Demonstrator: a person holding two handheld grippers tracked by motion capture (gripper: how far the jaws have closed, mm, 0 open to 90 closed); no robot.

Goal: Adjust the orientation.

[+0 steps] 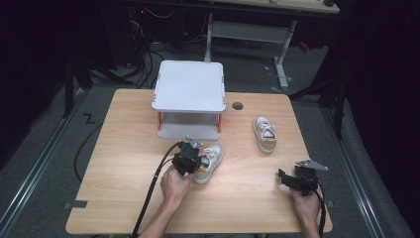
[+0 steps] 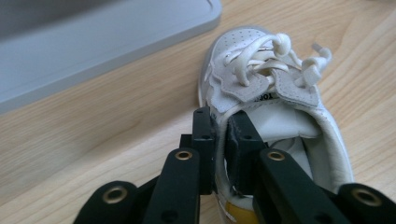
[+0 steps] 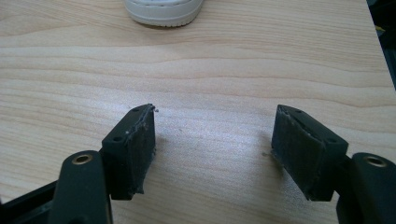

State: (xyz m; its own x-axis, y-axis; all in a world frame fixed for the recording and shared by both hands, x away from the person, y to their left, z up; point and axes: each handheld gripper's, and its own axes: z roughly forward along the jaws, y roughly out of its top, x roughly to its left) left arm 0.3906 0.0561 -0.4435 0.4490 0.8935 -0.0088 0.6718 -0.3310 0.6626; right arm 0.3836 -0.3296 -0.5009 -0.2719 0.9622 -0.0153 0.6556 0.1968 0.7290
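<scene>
A small white sneaker (image 1: 212, 159) with a yellow heel patch lies on the wooden table (image 1: 129, 148) just in front of the shelf. My left gripper (image 1: 197, 161) is shut on it. In the left gripper view the two black jaws (image 2: 222, 123) pinch the left side wall of the sneaker's (image 2: 261, 60) collar, one pad inside the opening and one outside. A second matching sneaker (image 1: 265, 134) lies farther right, toe toward me; its toe (image 3: 163, 9) sits at the top edge of the right gripper view. My right gripper (image 1: 283, 177) rests low over bare wood near the front right, jaws (image 3: 215, 135) open and empty.
A white two-level shelf (image 1: 189, 84) with orange posts stands at the table's back centre; its lower board (image 2: 93, 42) is just beyond the held sneaker. A round cable hole (image 1: 237, 105) sits right of it. Bare wood spans the table's left and front.
</scene>
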